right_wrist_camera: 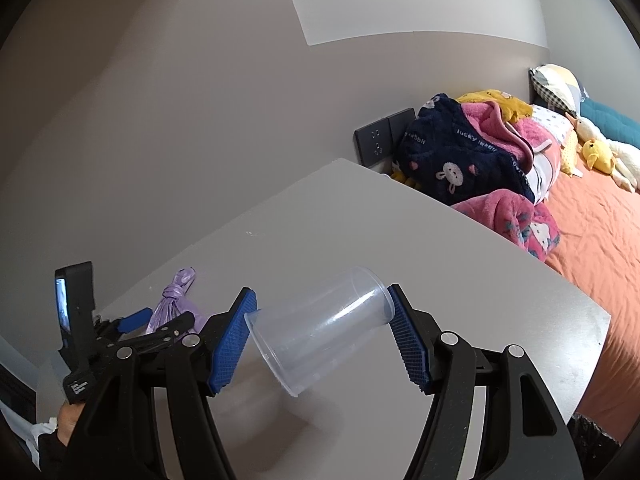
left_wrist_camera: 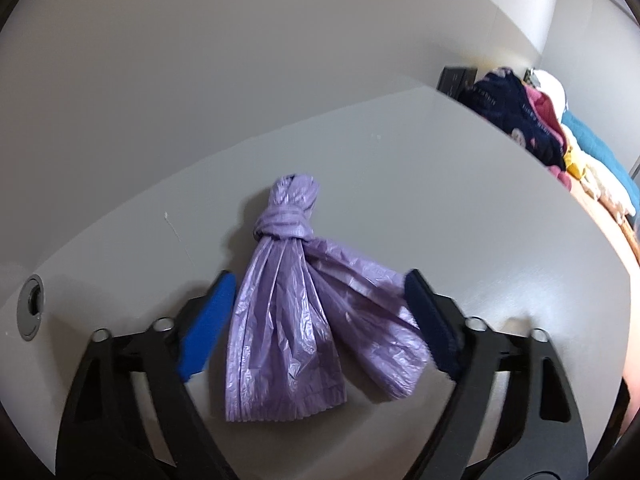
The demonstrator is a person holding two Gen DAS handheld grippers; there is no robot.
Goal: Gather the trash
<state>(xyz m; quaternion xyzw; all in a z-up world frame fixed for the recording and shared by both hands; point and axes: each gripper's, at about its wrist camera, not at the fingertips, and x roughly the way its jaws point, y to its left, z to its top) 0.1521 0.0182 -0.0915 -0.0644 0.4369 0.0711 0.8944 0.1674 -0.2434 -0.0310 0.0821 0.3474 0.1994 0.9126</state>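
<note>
Crinkly glossy purple plastic bag (left_wrist_camera: pixel 288 308); clear smooth plastic cup (right_wrist_camera: pixel 320 328); matt grey table (left_wrist_camera: pixel 460 200).

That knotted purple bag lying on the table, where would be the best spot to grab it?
Probably at the knot: the purple bag is bunched narrow and firm there, while the flat tails below would slip. The open left gripper already straddles the tails, so slide forward along the table and close across the knot from both sides.

A lilac knotted bag (left_wrist_camera: pixel 288 300) lies on a grey table (left_wrist_camera: pixel 480 208); blue ridged pads (right_wrist_camera: pixel 234 344) flank a clear cup (right_wrist_camera: pixel 320 328); orange bedsheet (right_wrist_camera: pixel 600 240) beyond.
</note>
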